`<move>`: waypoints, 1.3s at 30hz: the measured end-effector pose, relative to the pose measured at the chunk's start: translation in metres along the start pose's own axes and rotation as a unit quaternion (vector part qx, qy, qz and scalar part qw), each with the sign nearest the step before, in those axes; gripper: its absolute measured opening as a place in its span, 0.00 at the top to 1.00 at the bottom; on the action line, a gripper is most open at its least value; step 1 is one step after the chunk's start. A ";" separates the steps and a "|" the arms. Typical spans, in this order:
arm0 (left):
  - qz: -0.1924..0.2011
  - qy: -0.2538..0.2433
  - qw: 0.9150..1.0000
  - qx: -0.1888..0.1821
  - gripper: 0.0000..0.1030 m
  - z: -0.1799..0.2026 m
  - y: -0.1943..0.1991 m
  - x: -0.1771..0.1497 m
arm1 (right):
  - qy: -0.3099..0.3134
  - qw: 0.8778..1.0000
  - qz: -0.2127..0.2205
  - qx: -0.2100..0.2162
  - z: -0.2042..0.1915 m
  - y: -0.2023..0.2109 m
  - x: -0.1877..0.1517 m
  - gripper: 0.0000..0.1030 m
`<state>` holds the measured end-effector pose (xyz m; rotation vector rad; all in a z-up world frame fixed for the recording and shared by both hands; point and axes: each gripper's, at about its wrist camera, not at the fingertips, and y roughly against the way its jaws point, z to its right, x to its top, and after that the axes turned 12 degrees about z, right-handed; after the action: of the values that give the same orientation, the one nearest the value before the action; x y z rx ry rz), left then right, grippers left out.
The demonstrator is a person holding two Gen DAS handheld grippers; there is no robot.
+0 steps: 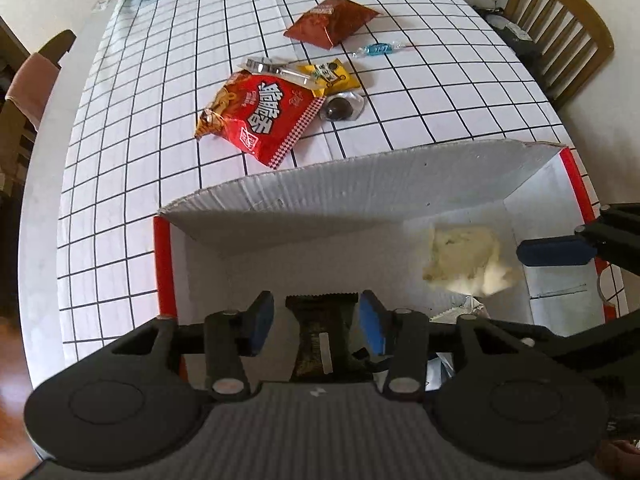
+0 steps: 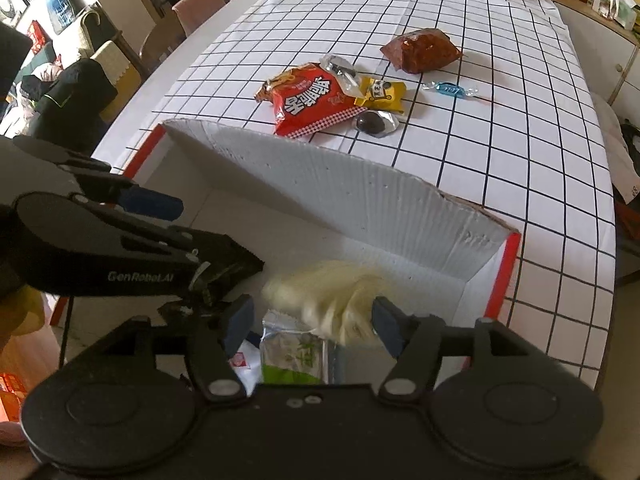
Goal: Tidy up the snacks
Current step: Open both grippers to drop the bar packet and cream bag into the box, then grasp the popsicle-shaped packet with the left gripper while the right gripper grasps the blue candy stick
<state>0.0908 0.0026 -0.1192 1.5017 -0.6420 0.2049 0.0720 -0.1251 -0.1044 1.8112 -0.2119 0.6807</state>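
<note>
Both tools hovered over the box (image 1: 400,184), slack-jawed: left tool (image 1: 316,326) astride a dark packet (image 1: 320,340), right tool (image 2: 314,322) beside a pale snack (image 2: 332,296).
Remaining snacks, including the red bag (image 1: 260,116), lay on the bench (image 1: 120,160); the pale snack, blurred, risked landing crooked.

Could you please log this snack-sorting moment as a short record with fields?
container: white corrugated cardboard box with red edges, open
inside box: dark foil packet; pale yellow blurred snack; green-and-white sachet
left gripper: open, astride the dark packet
right gripper: open, above the pale snack
outside on checked tablecloth: red noodle-snack bag; brown foil bag; yellow packet; blue-wrapped candy
</note>
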 end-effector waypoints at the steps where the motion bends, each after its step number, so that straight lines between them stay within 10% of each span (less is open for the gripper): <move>1: 0.004 0.001 1.000 0.000 0.48 -0.001 0.003 0.000 | -0.001 1.000 0.002 0.002 0.000 0.003 0.000 0.36; 20: 0.111 -0.006 0.994 -0.001 0.21 -0.005 0.067 0.028 | -0.002 0.996 0.088 0.016 -0.002 0.066 0.028 0.19; 39: 0.149 0.046 0.988 -0.002 0.19 -0.049 0.052 0.111 | 0.003 0.990 0.142 -0.005 0.053 0.057 0.098 0.06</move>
<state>0.1688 0.0259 -0.0146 1.3798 -0.7911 0.4998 0.1441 -0.1754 -0.0146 1.7869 -0.4751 0.8821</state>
